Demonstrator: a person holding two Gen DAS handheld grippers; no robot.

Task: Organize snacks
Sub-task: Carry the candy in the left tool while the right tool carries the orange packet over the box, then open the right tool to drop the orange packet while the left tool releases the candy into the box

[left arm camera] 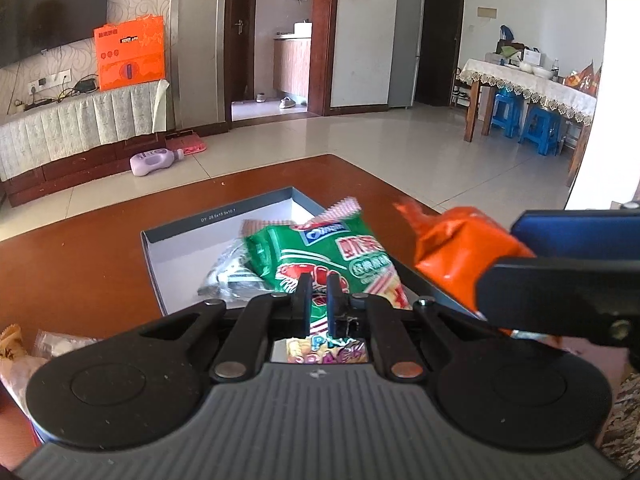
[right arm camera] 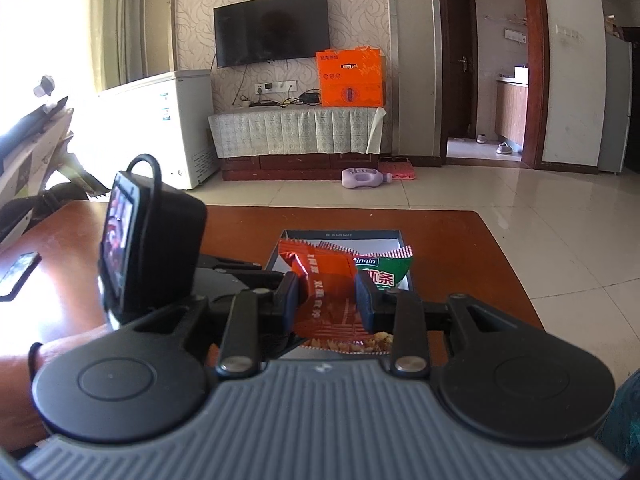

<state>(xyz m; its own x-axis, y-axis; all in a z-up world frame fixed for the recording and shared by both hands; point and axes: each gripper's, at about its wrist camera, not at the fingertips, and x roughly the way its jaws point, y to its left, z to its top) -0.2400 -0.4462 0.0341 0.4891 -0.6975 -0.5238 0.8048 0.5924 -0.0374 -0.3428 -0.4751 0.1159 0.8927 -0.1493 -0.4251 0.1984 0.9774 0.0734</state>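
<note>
My left gripper is shut on the lower edge of a green snack bag, which hangs over an open grey box on the brown table. A silver packet lies inside the box beneath the bag. My right gripper is shut on an orange snack packet, held just in front of the box. The green bag shows behind that packet. From the left wrist view, the orange packet sits to the right of the green bag, gripped by the right gripper's fingers.
Two more snack packets lie on the table at the near left. A phone rests near the table's left edge. The table's far edge is close behind the box. On the floor beyond lies a purple bottle.
</note>
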